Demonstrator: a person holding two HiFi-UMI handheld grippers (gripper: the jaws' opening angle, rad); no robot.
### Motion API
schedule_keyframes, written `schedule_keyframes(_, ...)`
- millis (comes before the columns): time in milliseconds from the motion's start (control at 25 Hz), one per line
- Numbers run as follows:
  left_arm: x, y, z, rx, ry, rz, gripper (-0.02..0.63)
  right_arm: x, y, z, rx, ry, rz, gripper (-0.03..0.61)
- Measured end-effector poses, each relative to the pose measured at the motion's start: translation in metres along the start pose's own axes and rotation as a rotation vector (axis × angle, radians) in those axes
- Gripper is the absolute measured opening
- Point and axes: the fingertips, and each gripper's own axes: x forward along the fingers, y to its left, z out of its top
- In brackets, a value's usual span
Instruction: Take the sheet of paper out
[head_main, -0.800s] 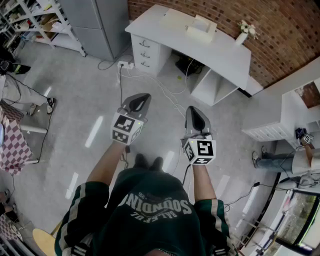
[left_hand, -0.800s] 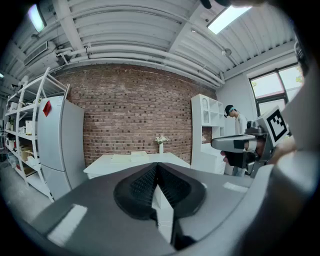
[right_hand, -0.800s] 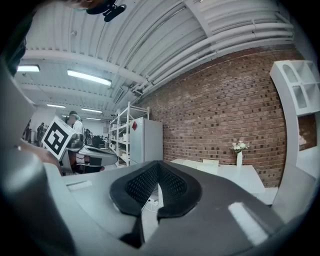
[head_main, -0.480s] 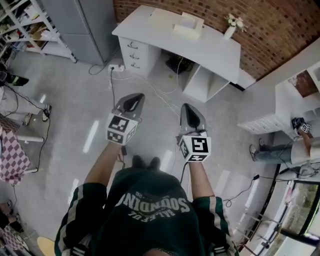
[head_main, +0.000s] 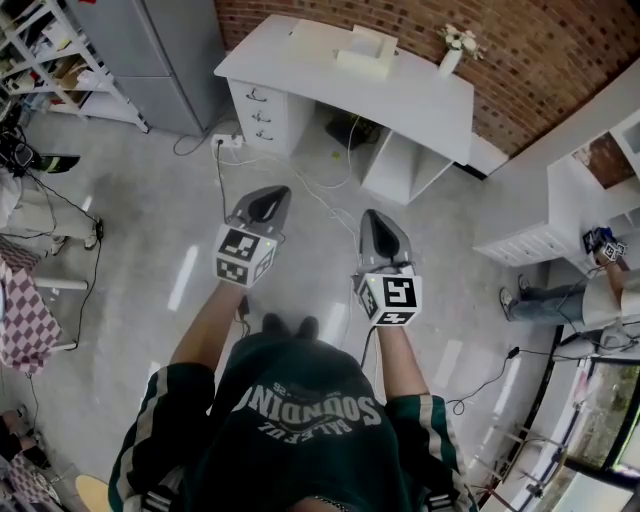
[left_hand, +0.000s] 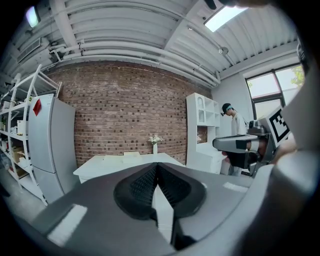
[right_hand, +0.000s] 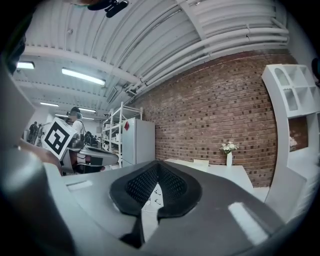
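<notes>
My left gripper (head_main: 266, 197) and right gripper (head_main: 379, 220) are held side by side over the grey floor, both pointing toward a white desk (head_main: 420, 105). The left gripper (left_hand: 156, 166) is shut with its pads pressed together and nothing between them. The right gripper (right_hand: 158, 164) is shut and empty too. On the desk lie a low white box (head_main: 366, 50) and a flat pale thing (head_main: 318, 33) beside it. I cannot tell a single sheet of paper from here. The desk stands well ahead of both grippers.
A vase of flowers (head_main: 452, 48) stands at the desk's right end. Cables (head_main: 330, 195) trail on the floor before the desk. A grey cabinet (head_main: 175, 50) and metal shelves (head_main: 60, 60) stand at left, a white shelf unit (head_main: 540, 240) and a person (head_main: 590, 300) at right.
The desk has slid to the left in the head view. Both grippers stay shut and side by side in front of me.
</notes>
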Motion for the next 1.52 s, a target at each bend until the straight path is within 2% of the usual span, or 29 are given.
schedule_keyframes(280,0.011,-0.012,0.002,-0.006,-0.007,0.011,0.011,-0.004,-0.014,-0.008,-0.012,0.015,0.013,0.000)
schedule_keyframes(560,0.032,0.004,-0.001,-0.013,-0.005,0.014,0.011,0.021,-0.020,-0.011,-0.010,0.025,0.033,0.000)
schedule_keyframes(760,0.061,0.035,-0.002,-0.015,-0.001,0.018,0.011,0.063,-0.030,-0.011,-0.014,0.024,0.035,0.000)
schedule_keyframes(1200,0.154,0.130,0.007,-0.012,0.029,-0.008,0.011,0.200,-0.054,0.009,-0.002,0.031,0.041,0.000)
schedule_keyframes(1520,0.205,0.187,0.008,-0.032,0.047,-0.022,0.011,0.271,-0.067,0.014,0.002,0.054,0.032,0.000)
